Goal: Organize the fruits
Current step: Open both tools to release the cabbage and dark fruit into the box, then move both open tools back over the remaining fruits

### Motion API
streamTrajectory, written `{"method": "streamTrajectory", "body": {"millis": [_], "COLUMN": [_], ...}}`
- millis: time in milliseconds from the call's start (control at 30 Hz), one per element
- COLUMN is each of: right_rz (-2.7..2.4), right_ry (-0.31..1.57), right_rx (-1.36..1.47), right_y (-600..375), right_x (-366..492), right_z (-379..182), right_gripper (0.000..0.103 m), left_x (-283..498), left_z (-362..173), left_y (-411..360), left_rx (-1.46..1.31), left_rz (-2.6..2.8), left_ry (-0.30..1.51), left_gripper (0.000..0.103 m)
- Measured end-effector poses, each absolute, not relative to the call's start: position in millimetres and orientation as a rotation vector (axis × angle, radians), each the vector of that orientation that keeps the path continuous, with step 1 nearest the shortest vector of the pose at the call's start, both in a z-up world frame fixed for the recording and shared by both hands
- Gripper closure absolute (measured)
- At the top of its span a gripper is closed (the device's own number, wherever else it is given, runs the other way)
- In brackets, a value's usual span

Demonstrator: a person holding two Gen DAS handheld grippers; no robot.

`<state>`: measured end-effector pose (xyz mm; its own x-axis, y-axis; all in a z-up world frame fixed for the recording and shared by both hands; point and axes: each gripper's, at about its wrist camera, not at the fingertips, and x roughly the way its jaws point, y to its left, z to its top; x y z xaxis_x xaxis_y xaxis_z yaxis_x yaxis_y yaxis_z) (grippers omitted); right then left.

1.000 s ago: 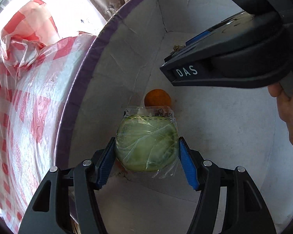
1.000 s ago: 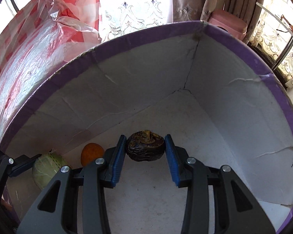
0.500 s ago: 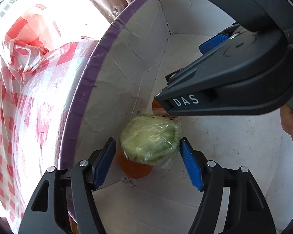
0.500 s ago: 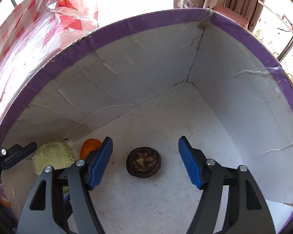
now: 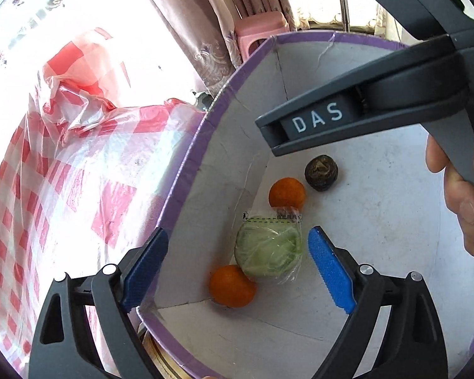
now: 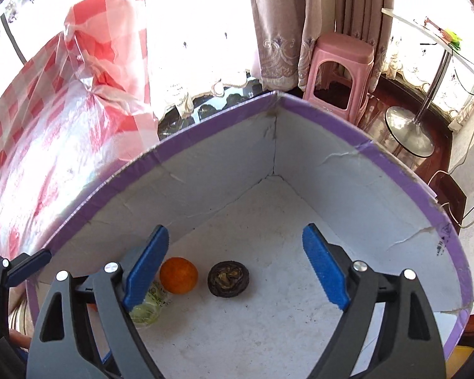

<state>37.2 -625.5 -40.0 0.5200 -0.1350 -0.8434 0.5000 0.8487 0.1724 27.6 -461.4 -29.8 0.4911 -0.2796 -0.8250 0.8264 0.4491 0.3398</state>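
Pink curtains and a checkered plastic sheet (image 5: 79,164) surround the purple-rimmed box (image 6: 218,120), where the wrapped green melon (image 5: 268,249) sits flat, label edge toward the far orange (image 5: 287,193). Left gripper (image 5: 237,268) and right gripper (image 6: 233,268) both gape wide now with nothing held, pulled back since dropping the melon and dark fruit (image 6: 228,278) near that orange.

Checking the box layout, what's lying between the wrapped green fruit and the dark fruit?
One orange lies between the green fruit and dark fruit, shown in the left wrist view.

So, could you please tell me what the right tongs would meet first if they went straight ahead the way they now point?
Probably the white floor of the purple-rimmed box, just beyond the dark wrinkled fruit. The right tongs are open, and that fruit lies roughly between the fingers, so it might be met first; depth is unclear.
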Motion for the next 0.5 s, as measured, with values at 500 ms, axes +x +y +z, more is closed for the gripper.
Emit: {"method": "streamTrajectory", "body": {"millis": [500], "right_rz": [-0.523], "right_ry": [0.62], "right_rx": [0.25], "right_y": [-593.8], "right_x": [-7.6], "right_z": [72.4], "right_gripper": [0.002], "left_x": [33.4], "left_z": [77.4], "left_y": [-383.2], "left_rx": [0.407], "left_rz": [-0.617], "left_ry": [0.56], "left_gripper": [0.014]}}
